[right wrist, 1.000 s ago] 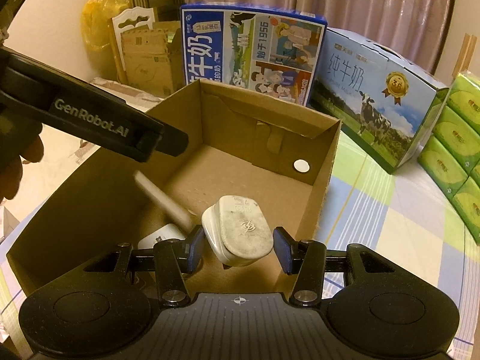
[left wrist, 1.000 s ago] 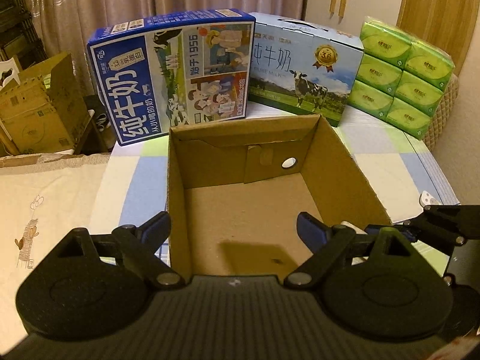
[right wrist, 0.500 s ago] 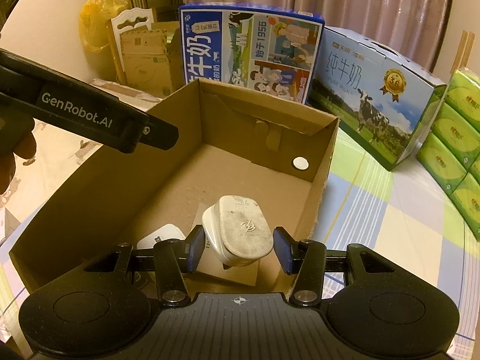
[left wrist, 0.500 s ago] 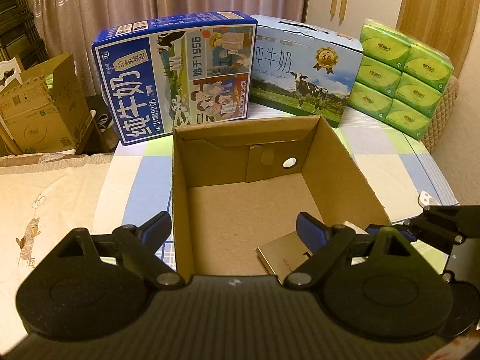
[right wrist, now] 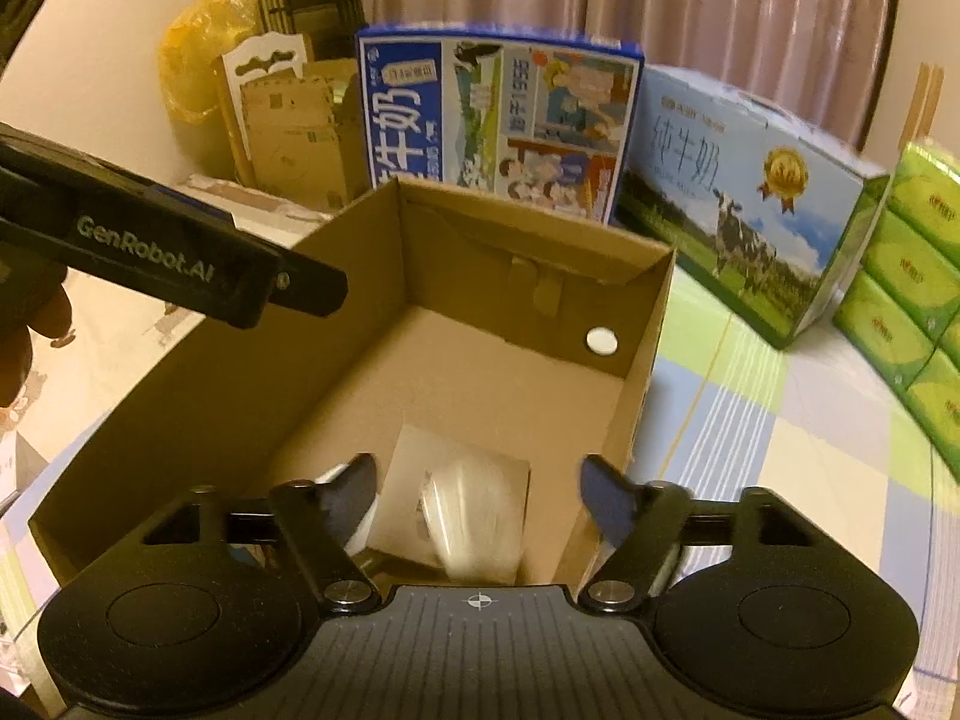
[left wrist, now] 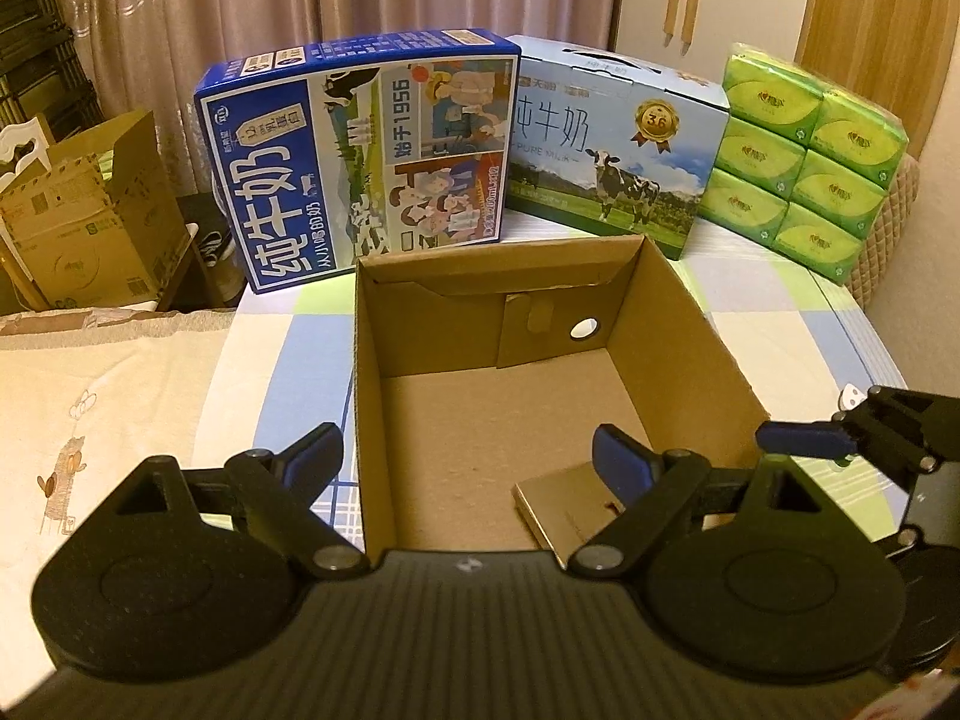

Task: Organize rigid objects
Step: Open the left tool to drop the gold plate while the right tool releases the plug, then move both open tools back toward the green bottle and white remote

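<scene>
Over the cardboard box (right wrist: 645,360), right gripper (right wrist: 477,489) jaws opening; blurred white plug (right wrist: 474,510) drops free between them. Rigid, light, smooth: grip its flat sides. Left gripper (left wrist: 465,456) wide, empty.

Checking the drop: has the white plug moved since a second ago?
Yes. The white plug has left the opening right gripper and dropped, blurred, onto the flat card in the box.

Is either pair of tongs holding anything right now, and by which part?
Nothing is held. The right tongs are opening, with the blurred white plug loose between them over the box. The left tongs are open.
</scene>
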